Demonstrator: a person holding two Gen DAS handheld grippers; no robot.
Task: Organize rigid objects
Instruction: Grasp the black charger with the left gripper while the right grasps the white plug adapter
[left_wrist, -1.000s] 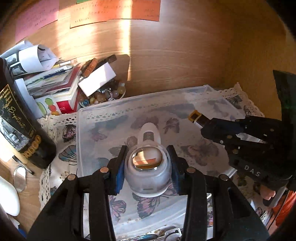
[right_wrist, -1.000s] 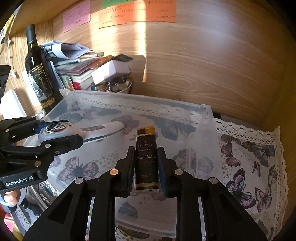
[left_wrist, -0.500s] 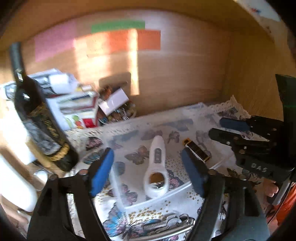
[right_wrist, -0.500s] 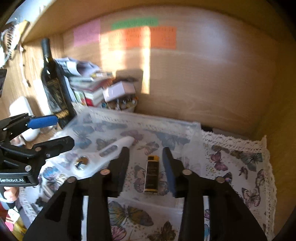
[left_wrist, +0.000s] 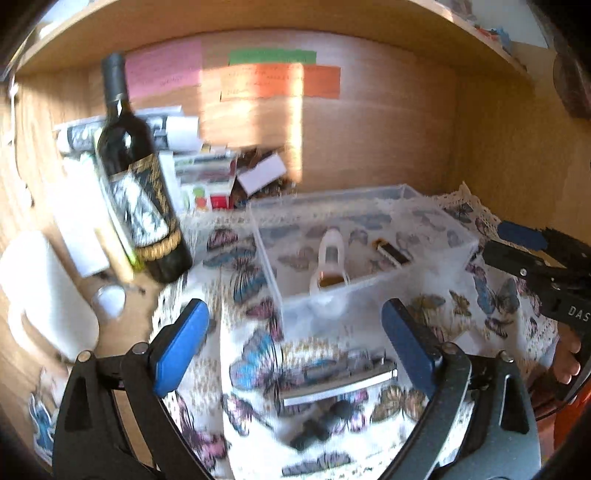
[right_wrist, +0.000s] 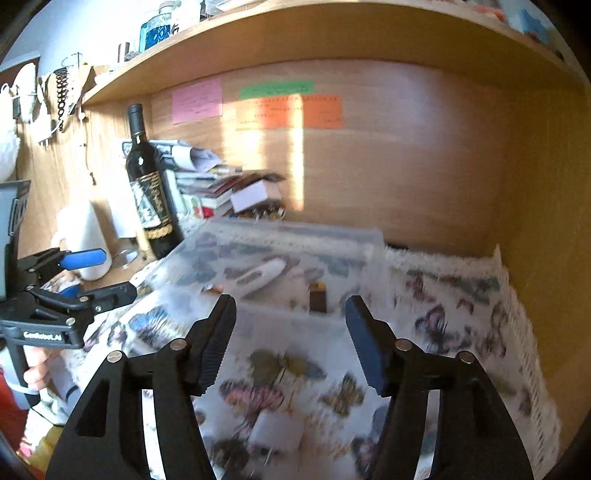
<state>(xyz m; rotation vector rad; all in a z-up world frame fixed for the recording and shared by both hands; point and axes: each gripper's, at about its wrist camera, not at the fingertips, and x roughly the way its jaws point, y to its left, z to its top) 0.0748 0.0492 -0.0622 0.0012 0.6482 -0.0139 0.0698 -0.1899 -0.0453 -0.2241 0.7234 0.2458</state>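
A clear plastic bin (left_wrist: 369, 291) (right_wrist: 295, 325) stands on a butterfly-print cloth (left_wrist: 258, 354). In it lie a white oblong device (left_wrist: 330, 258) (right_wrist: 258, 275) and a small dark bottle with a gold cap (left_wrist: 391, 253) (right_wrist: 317, 299). My left gripper (left_wrist: 295, 332) is open and empty, in front of the bin. My right gripper (right_wrist: 290, 325) is open and empty, also in front of the bin. A metal bar-shaped object with dark pieces beside it (left_wrist: 336, 384) lies on the cloth between the left fingers. A white plug-like object (right_wrist: 277, 432) lies near the right gripper.
A dark wine bottle (left_wrist: 136, 184) (right_wrist: 147, 192) stands left of the bin. Behind it are stacked books and papers (left_wrist: 192, 162) and a small white box (left_wrist: 262, 173). A white jug (right_wrist: 85, 240) stands at the left. Wooden walls close in the back and right.
Both grippers let go of the white device and the bottle inside the bin, opened wide, and pulled back and up away from the bin.
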